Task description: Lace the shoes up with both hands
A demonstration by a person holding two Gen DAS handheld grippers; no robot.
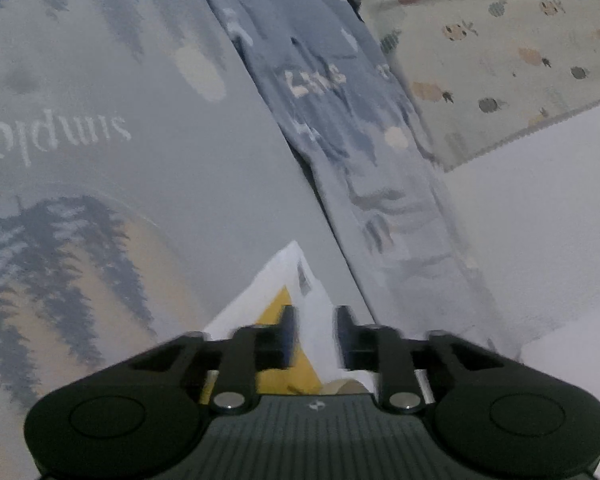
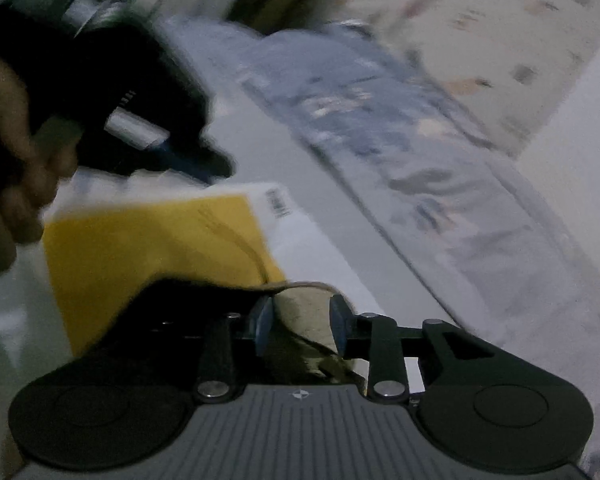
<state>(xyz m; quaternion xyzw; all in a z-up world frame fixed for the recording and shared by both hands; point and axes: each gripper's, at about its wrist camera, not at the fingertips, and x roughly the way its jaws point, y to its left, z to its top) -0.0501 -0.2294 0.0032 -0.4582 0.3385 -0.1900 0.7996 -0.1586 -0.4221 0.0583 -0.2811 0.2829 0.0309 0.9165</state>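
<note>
Right gripper (image 2: 300,322) jaws spread around shoe (image 2: 300,328) collar, left gripper (image 1: 315,332) jaws spread, empty — lace unseen, blur risks blind grab.

Grey printed sheet (image 1: 100,128) reading "simple" lying flat; blue patterned cloth (image 1: 340,100) running alongside; fruit-print fabric (image 1: 500,40) lying beyond; yellow-and-white booklet (image 2: 160,248) resting nearby.

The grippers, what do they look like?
Both grippers, left and right, are black with a ridged grey body, two round black discs at the sides, silver pivot screws and a small compass-like mark. The right fingers have bluish pads.
</note>
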